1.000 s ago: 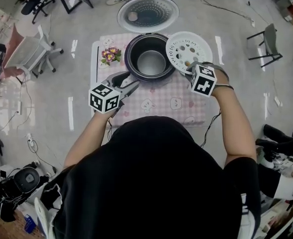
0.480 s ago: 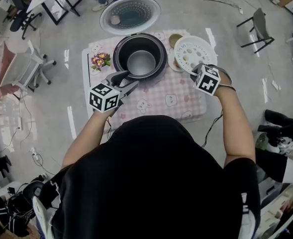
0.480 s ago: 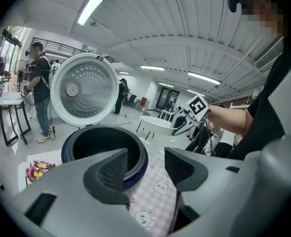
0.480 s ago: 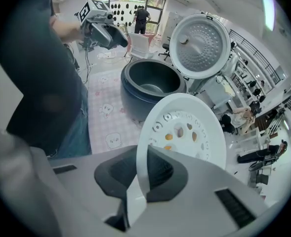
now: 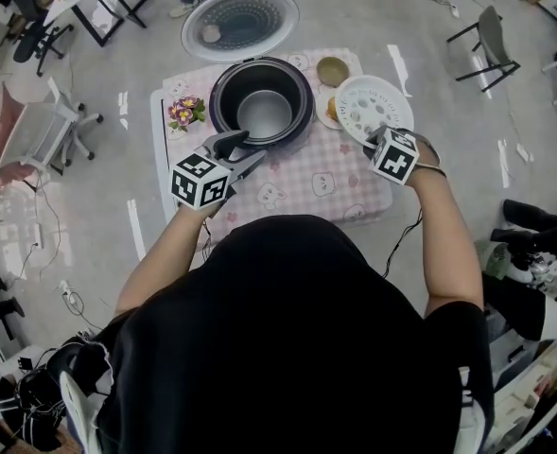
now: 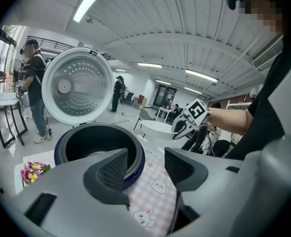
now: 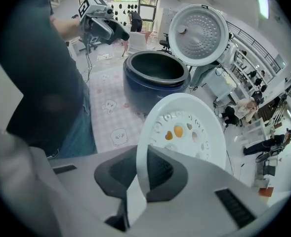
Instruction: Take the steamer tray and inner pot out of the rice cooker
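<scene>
The right claw (image 5: pixel 376 140) is closed on the near rim of the white steamer tray (image 5: pixel 373 102), whose thin edge sits pinched between the pads in the right gripper view (image 7: pixel 143 174). The tray is out of the rice cooker (image 5: pixel 223 112) and held tilted over the right end of the worktop (image 5: pixel 306 187), just beside the cooker's body. Under the tray's left edge a small dish (image 5: pixel 329 113) with something yellow on it is partly covered, and an orange patch shows through the tray's holes. A small bowl (image 5: pixel 333 70) stands just behind that dish.

The left claw (image 5: pixel 244 151) has its jaws apart with nothing between them (image 6: pixel 145 164), and hangs near the cooker's front rim over the pink checked cloth (image 5: pixel 297 173). The dark inner pot (image 5: pixel 264 116) sits in the cooker, its mouth uncovered, with the round lid (image 5: pixel 240 22) standing open behind it. A bunch of flowers (image 5: pixel 185 113) lies left of the cooker. Chairs (image 5: pixel 491 41) stand on the floor around the worktop, well apart from it.
</scene>
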A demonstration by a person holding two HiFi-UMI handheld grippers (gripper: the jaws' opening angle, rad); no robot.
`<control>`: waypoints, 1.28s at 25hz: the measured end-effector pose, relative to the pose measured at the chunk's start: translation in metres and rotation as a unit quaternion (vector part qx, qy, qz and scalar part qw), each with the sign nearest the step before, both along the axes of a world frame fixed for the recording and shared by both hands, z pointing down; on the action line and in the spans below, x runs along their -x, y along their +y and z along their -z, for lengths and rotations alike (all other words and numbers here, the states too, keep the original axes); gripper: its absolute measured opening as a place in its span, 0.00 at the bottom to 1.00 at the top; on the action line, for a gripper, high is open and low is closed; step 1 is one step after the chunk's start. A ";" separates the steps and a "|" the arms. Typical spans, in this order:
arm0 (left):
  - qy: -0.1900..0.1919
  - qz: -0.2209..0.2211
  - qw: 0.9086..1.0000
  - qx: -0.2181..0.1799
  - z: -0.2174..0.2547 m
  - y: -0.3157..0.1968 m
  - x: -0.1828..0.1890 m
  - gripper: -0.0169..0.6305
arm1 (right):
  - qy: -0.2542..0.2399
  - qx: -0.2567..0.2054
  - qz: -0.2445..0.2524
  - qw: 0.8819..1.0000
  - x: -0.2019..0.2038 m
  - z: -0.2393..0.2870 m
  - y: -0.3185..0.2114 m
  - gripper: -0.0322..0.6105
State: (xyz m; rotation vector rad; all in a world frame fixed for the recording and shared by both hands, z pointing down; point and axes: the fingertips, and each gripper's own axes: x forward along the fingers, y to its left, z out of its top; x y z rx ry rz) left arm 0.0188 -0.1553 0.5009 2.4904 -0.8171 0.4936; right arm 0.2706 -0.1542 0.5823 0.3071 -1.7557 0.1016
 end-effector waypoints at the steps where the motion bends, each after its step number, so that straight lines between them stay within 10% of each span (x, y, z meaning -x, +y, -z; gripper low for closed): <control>1: -0.001 0.000 1.000 0.001 -0.001 0.001 0.001 0.42 | 0.000 0.004 -0.001 1.000 0.000 -0.004 0.003 0.10; 32: -0.010 0.002 1.000 0.022 -0.018 0.000 -0.008 0.42 | -0.019 0.091 -0.071 0.993 -0.012 -0.144 0.070 0.10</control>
